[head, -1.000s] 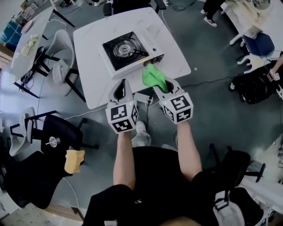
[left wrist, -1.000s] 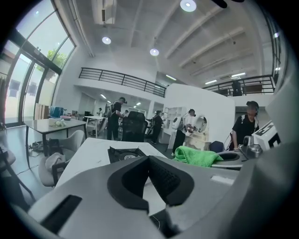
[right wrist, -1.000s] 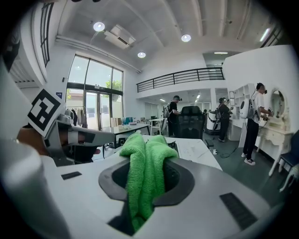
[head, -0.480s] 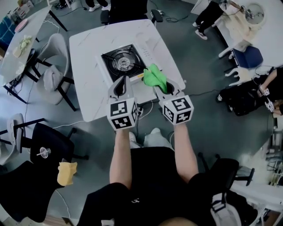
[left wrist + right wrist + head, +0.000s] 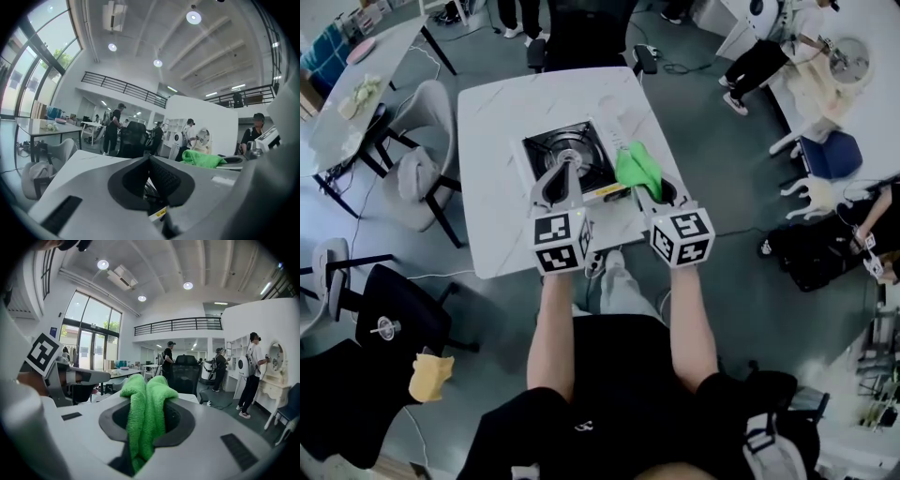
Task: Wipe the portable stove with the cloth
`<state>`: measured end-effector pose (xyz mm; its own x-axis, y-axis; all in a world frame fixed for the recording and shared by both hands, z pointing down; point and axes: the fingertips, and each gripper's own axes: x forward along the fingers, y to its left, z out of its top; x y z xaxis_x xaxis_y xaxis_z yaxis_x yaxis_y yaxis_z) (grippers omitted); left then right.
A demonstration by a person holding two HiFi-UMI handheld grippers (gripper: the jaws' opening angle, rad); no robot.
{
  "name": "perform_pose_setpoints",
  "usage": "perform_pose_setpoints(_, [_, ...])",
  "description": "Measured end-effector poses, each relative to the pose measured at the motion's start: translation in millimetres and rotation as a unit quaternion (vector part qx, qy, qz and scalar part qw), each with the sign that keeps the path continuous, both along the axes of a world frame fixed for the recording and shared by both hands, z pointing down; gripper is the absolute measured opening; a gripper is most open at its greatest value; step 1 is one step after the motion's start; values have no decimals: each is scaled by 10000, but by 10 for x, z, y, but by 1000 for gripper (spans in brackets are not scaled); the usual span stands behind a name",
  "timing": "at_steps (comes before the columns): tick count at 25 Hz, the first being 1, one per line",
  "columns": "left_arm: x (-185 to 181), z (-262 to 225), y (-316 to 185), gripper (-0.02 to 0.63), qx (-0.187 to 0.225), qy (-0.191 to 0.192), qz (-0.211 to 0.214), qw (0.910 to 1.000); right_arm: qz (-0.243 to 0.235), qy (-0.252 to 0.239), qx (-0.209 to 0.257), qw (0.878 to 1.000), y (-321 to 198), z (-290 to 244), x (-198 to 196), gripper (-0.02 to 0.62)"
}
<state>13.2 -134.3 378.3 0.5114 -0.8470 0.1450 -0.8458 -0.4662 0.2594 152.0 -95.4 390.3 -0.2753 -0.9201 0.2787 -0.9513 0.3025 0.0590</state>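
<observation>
Now closer in: stove at upper centre on white table, green cloth brought up over its right edge, pinched tight in right gripper. Left gripper closed on nothing, moved over stove's front. Probably about to start wiping.

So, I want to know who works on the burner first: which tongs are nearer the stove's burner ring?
Left. The left tongs are at the front edge of the burner, above the portable stove. The right tongs, shut on the green cloth, are off the stove's right side.
</observation>
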Motion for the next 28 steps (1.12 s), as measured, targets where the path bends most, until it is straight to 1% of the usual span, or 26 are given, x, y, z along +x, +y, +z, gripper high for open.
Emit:
perform_pose_setpoints(5, [166,286,-314,-5,-328,-95,-214,9992,-138,-32,-188,9997,-388,162,247,64])
perform_pose_setpoints(9, [400,527,-664,-5,-637,-152,-390,9971,-288,31,-415,9987,-736,359,533,64])
perform_pose_setpoints(12, [633,605,-880,-5,-701,-113,-477,9963,-337,78,-499,9982,-1062,436,813,64])
perform_pose_setpoints(15, [756,708,-1072,-5,-837,-152,-678,9941,-491,54,-643,9967,-1369,551,961,64])
perform_pose_setpoints(21, [787,825,-1350,-5,-1152,-182,-1266,9851,-1179,108,-1010,9878,-1905,859,941,64])
perform_pose_setpoints(26, [655,918,-1434,-5,-1227,-253,-1740,9767,-1705,238,-1258,9770,-2173,1263,763,64])
perform_pose_setpoints(28, [584,936,-1430,-5,-1267,-233,-1919,9729,-1935,394,-1311,9715,-2263,1394,687,64])
